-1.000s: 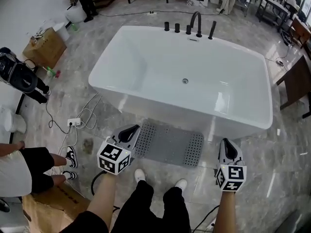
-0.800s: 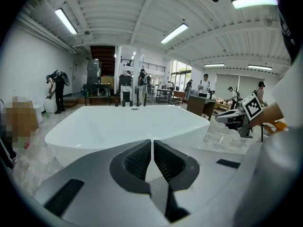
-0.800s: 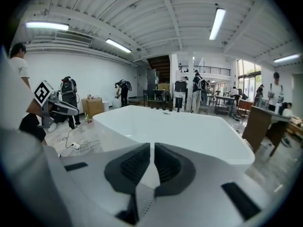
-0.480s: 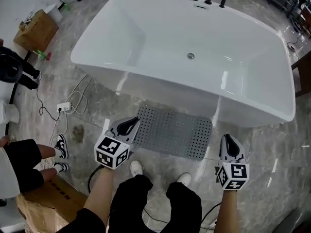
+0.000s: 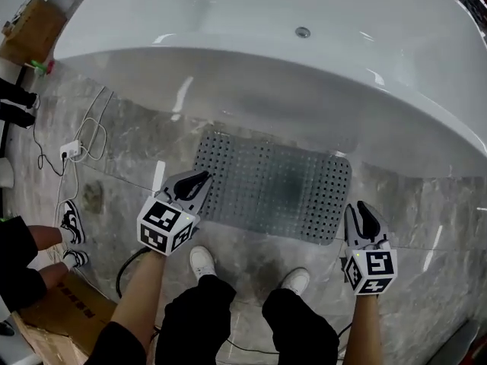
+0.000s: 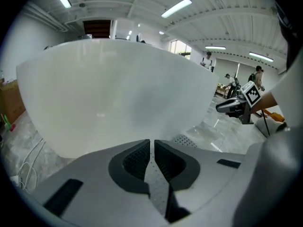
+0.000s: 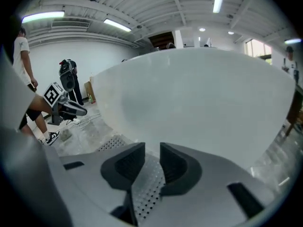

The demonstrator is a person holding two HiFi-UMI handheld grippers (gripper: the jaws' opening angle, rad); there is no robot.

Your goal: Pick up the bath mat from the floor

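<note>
Lying flat on the floor (image 5: pixel 122 158) at the foot of the tub (image 5: pixel 319 105), the mat (image 5: pixel 270 185) runs its long axis left to right, parallel to the tub wall. The left tool (image 5: pixel 199 179) hangs at the mat's left short edge and the right tool (image 5: pixel 363 210) just beside its near right corner, so each end has a tool about equally near, with the mat ahead and inward of both. The left tool is clenched with nothing between its jaws. The right tool's jaws have just been opening and stand partly apart, empty, the mat showing below the gap. The mat is grey, thin and rectangular with rounded corners, perforated with rows of holes.
</note>
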